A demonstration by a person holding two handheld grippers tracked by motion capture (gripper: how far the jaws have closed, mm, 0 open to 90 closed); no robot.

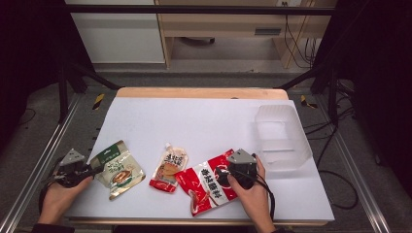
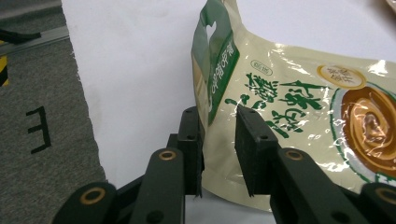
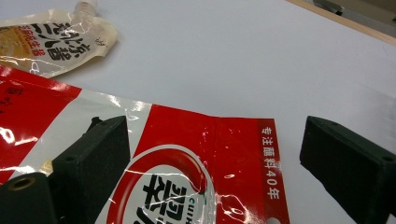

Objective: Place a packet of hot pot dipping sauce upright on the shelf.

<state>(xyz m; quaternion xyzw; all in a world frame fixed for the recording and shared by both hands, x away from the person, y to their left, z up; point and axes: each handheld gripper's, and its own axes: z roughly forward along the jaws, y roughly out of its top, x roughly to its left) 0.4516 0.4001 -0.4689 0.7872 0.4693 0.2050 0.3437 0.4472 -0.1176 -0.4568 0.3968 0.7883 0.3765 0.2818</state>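
Note:
A cream and green pouch (image 1: 119, 170) lies at the table's front left. My left gripper (image 1: 94, 170) comes at it from the left. In the left gripper view the jaws (image 2: 218, 135) pinch the pouch's (image 2: 299, 107) near edge, one pad on each side. A red and white pouch (image 1: 204, 187) lies at the front centre, under my right gripper (image 1: 221, 174). In the right gripper view the right gripper (image 3: 212, 133) stands wide open. One jaw hovers over the red pouch (image 3: 187, 154), the other over bare table.
An orange spouted pouch (image 1: 168, 169) lies between the two other pouches, also seen top left as the spouted pouch (image 3: 51, 42). A clear plastic bin (image 1: 282, 138) stands at the right of the white table top (image 1: 194, 116). Grey floor borders the table's left edge (image 2: 46, 140).

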